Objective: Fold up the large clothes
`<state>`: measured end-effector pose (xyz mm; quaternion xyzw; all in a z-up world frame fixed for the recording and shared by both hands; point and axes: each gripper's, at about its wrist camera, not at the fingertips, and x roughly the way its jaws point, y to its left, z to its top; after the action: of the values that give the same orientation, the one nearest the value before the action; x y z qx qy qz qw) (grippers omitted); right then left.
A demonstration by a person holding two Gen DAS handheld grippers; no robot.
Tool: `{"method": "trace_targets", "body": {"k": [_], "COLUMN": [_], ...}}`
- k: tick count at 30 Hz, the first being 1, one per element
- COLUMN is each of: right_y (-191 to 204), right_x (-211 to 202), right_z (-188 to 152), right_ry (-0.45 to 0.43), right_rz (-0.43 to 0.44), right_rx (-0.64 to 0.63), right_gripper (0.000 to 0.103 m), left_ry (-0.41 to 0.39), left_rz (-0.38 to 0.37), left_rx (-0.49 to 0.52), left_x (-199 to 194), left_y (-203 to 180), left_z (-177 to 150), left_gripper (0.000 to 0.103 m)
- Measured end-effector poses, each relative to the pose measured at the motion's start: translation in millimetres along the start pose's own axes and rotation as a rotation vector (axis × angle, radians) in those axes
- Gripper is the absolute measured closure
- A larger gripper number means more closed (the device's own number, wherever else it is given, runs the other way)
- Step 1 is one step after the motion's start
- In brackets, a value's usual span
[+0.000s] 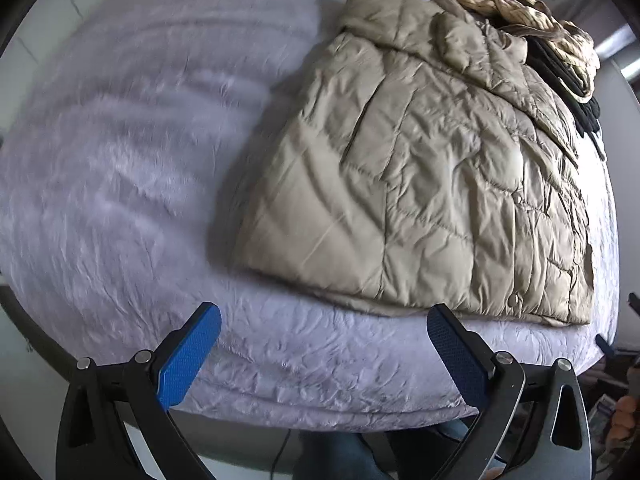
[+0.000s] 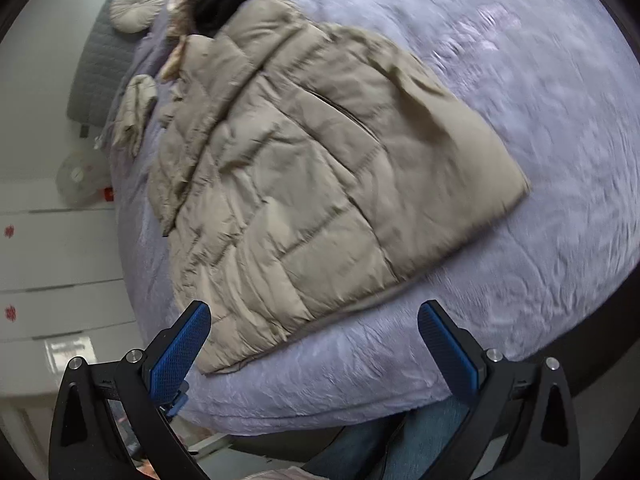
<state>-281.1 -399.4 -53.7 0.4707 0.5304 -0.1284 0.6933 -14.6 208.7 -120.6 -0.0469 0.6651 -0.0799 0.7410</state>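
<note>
Home bedroom, lilac-covered bed (image 1: 120,200), round cushion (image 2: 138,5), white drawers (image 2: 60,264)

The left black two-finger gripper (image 1: 324,324) carries textured blue rectangular pads (image 1: 188,356) on angular black linkage arms with round silver screws (image 1: 143,357). The right black two-finger gripper (image 2: 314,320) matches. Below it show blue denim trouser legs (image 2: 416,440).

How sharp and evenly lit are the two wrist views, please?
Left wrist view: the bedspread is smeared by motion blur at left, the beige jacket is crisp with a sheen. Right wrist view: softer throughout, jacket matte. Both bulge from fisheye distortion, with dark corners.
</note>
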Motion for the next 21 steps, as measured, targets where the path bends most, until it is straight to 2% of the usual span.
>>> {"method": "trace_targets", "body": {"k": [2, 6, 10, 17, 19, 21], "right_y": [-10, -33, -56, -75, -77, -77], "right_x": [4, 8, 17, 33, 38, 47], "right_z": [-3, -7, -6, 3, 8, 11], "right_ry": [0.007, 0.006, 0.001, -0.037, -0.043, -0.04], "right_rz": [0.007, 0.036, 0.076, 0.178, 0.188, 0.163], "right_rx": [0.042, 0.127, 0.218, 0.327, 0.34, 0.342], "right_gripper": [0.0, 0.0, 0.0, 0.0, 0.0, 0.0], "left_ry": [0.013, 0.027, 0.083, 0.13, 0.133, 0.14], "left_rz": [-0.033, -0.179, -0.277, -0.32, -0.328, -0.326], "left_rx": [-0.016, -0.088, -0.15, -0.128, -0.114, -0.105], "left_x": [8, 30, 61, 97, 100, 103], "left_y": [5, 18, 20, -2, -7, -11], "left_z": [-3, -1, 13, 33, 37, 39], "left_gripper": [0.0, 0.0, 0.0, 0.0, 0.0, 0.0]}}
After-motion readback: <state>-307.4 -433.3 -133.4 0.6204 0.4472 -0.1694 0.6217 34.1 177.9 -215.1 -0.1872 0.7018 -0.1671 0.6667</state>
